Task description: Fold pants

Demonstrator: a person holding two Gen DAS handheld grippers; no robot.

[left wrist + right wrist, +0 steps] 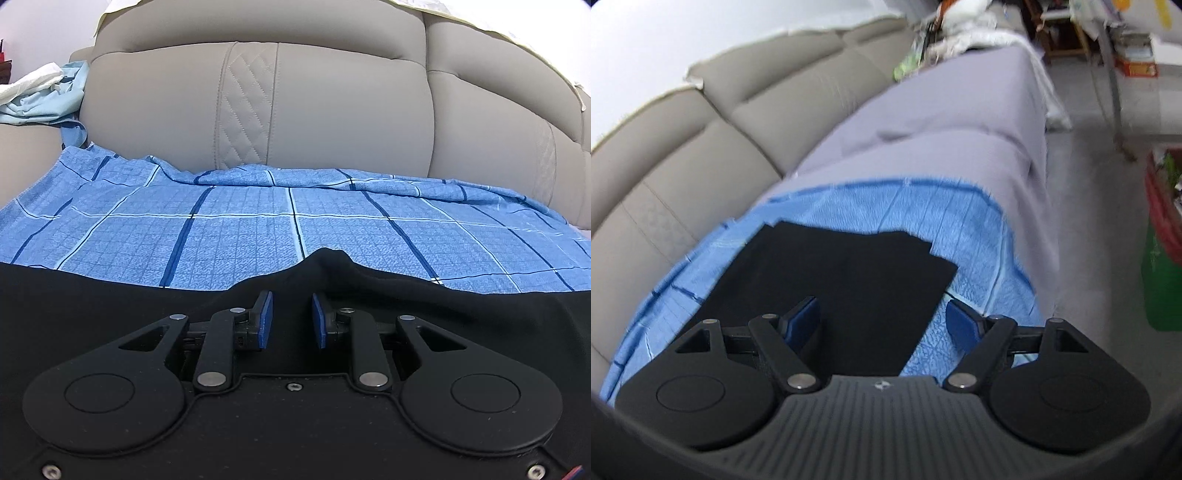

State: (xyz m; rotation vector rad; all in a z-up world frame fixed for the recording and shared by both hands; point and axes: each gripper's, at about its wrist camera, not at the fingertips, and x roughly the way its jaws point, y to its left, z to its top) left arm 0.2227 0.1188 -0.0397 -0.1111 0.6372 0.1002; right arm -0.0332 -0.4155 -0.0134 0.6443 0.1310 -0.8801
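- The left gripper (291,317) is seen nearly closed, its blue pads (266,319) a narrow gap apart; black pants (110,295) lie bunched just ahead, but whether cloth is pinched cannot be told.
- The right gripper (882,323) is held wide, nothing clamped; the pants' edge (849,273) lies between its jaws on the blue checked sheet (979,240).
- That edge is best taken squarely before folding.
- No containers are made out clearly.

Your beige sofa (332,122) carries everything. A blue checked sheet (258,229) lies spread on its seat, reaching the backrest; a grey cloth (960,140) covers the seat beyond. The black pants (842,273) lie flat on the sheet, near its front edge.
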